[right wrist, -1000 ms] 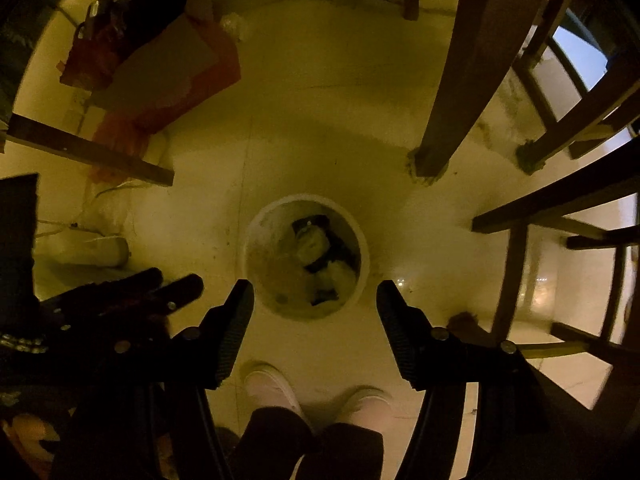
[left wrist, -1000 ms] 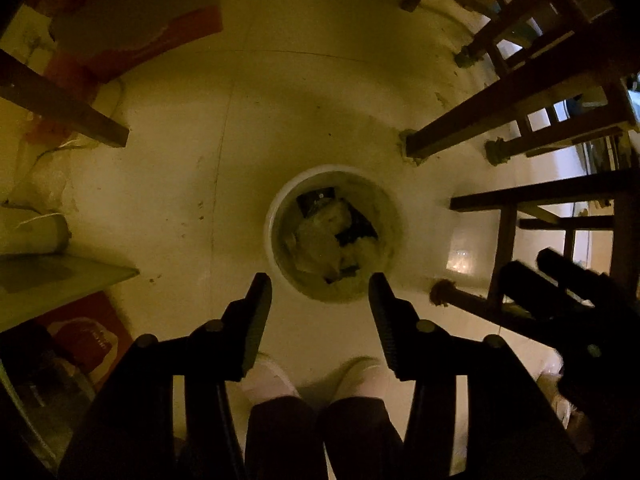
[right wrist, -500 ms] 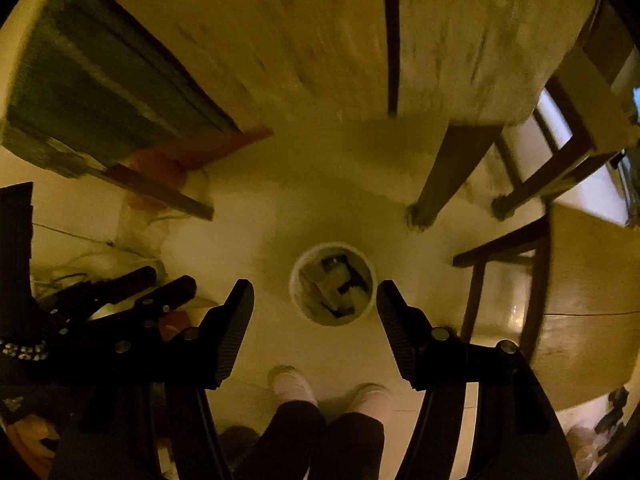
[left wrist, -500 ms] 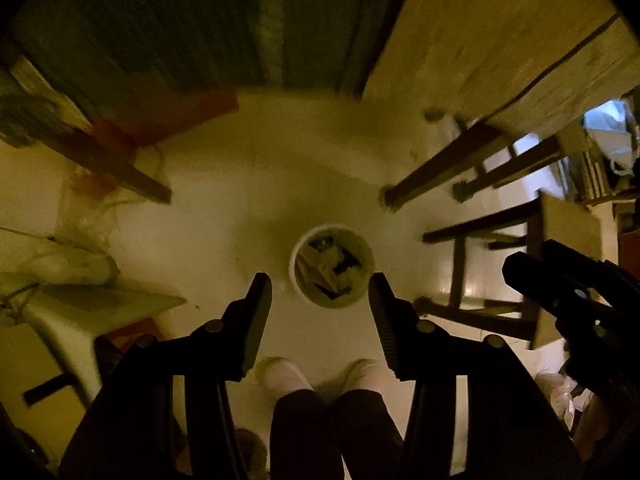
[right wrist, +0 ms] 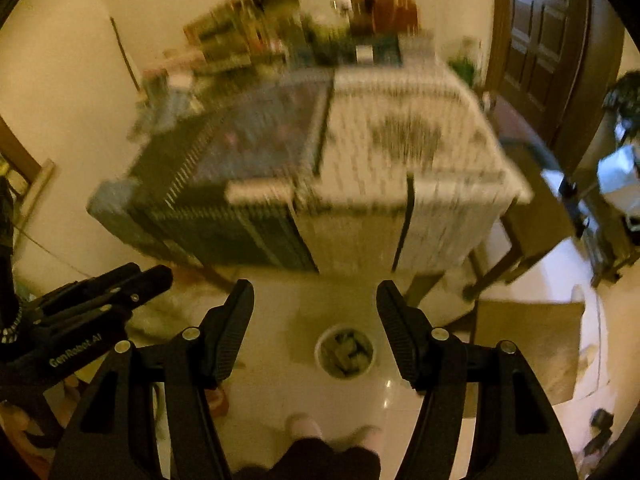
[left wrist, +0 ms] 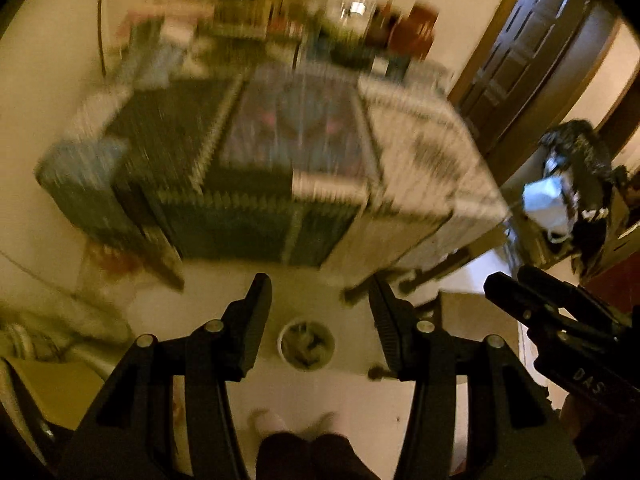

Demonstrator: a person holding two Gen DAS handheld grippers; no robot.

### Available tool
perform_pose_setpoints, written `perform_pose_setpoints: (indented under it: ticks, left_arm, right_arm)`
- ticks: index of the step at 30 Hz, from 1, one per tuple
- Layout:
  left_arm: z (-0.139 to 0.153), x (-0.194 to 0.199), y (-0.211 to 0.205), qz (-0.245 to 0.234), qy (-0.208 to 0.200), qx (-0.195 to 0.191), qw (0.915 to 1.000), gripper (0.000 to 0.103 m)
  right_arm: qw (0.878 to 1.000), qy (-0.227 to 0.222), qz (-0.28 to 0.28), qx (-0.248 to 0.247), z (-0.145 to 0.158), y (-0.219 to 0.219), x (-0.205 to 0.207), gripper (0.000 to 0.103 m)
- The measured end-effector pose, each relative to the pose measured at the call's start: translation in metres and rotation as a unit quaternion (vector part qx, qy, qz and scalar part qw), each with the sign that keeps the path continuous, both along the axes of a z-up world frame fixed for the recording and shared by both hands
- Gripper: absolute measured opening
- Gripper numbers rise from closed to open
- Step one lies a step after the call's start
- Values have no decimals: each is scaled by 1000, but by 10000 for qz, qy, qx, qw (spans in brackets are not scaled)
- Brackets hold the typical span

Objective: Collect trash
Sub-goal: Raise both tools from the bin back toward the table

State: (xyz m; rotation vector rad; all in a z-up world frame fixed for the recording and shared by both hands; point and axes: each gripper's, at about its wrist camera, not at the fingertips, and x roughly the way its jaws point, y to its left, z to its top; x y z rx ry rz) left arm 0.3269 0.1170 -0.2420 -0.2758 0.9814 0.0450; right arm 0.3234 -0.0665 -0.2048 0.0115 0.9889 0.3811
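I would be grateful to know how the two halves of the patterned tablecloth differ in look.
The left half of the patterned tablecloth is dark green-black; the right half of the patterned tablecloth is pale with dark blotches. The left half carries pale toothed borders; the right half, one dark stripe down its drape. Both are motion-blurred.

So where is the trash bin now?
In both views the bin stands on the floor below the table, just ahead of the person's feet.
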Motion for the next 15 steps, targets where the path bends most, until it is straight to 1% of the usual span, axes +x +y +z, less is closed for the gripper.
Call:
perform_pose_setpoints:
  ticks: [1,5,7,10,12,15]
  left_arm:
    - [19,-4,4,-28,-171,37,9998,50]
    - [75,-19,12,-144,-754,305,9966,50]
    - [97,-24,16,-226,-979,485,9938,50]
    - [122,-32,19,-269,-1254,673,9895,50]
    - [132,-34,22,-304,-1378,723,9873,51]
    - [145,-36,22,-337,-1536,810,9842,52]
  right_arm:
    - [9999,-123,-17,15,13,1,-2,60]
    - [9980,-604,-115,114,59,5,-13,60]
    - [9959,-872,-171,167,83,7,-20,60]
    - [9916,-1238,-280,238,108,6,-28,60]
    - [9884,-1454,-355,273,122,5,-31,60]
    - [9847,-1662,-434,294,136,3,-30,60]
